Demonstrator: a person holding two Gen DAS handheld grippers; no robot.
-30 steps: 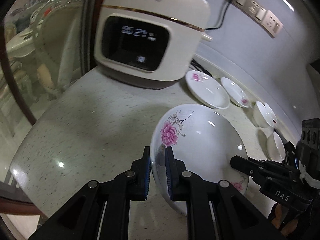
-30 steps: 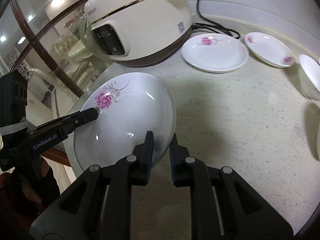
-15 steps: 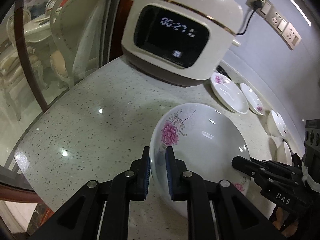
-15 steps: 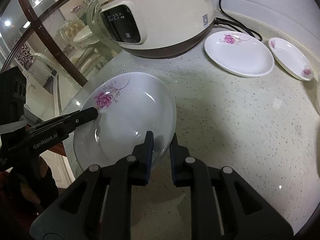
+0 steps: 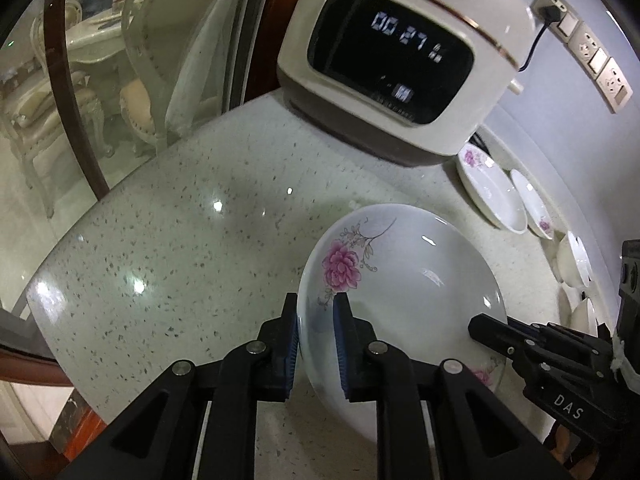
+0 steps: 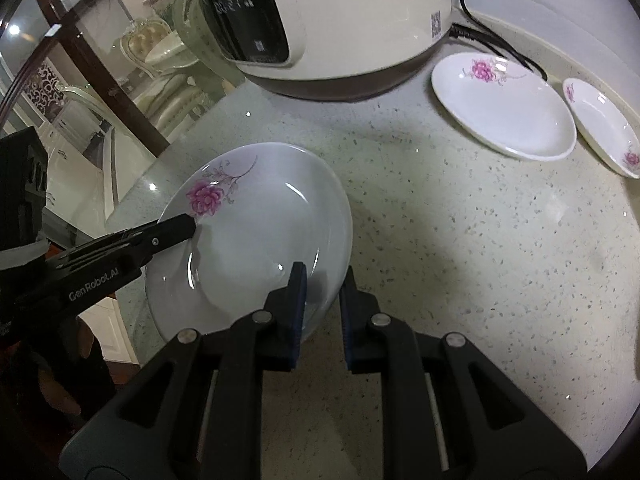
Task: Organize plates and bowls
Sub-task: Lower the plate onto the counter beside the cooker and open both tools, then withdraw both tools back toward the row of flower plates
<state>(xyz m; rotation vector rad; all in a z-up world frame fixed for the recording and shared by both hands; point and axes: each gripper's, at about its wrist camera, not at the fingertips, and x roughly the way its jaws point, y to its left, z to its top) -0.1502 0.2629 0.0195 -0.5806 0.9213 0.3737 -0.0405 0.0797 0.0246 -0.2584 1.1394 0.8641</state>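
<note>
A large white plate with a pink flower (image 5: pixel 404 280) is held above the speckled counter by both grippers. My left gripper (image 5: pixel 316 308) is shut on its near left rim. My right gripper (image 6: pixel 322 280) is shut on the opposite rim, and the plate shows in its view (image 6: pixel 256 232). The right gripper shows in the left wrist view (image 5: pixel 480 326), and the left gripper in the right wrist view (image 6: pixel 188 226). Two more flowered plates (image 6: pixel 504 108) (image 6: pixel 604 128) lie by the wall. Small white bowls (image 5: pixel 576 260) stand further right.
A cream rice cooker (image 5: pixel 400 52) with a lit display stands at the back, its cord plugged into wall sockets (image 5: pixel 588 52). The counter (image 5: pixel 180 240) has a rounded edge at the left beside a glass partition (image 5: pixel 120 60).
Both grippers have carried the plate back and to the left, away from the rice cooker and the other plates. The grips have not changed.
</note>
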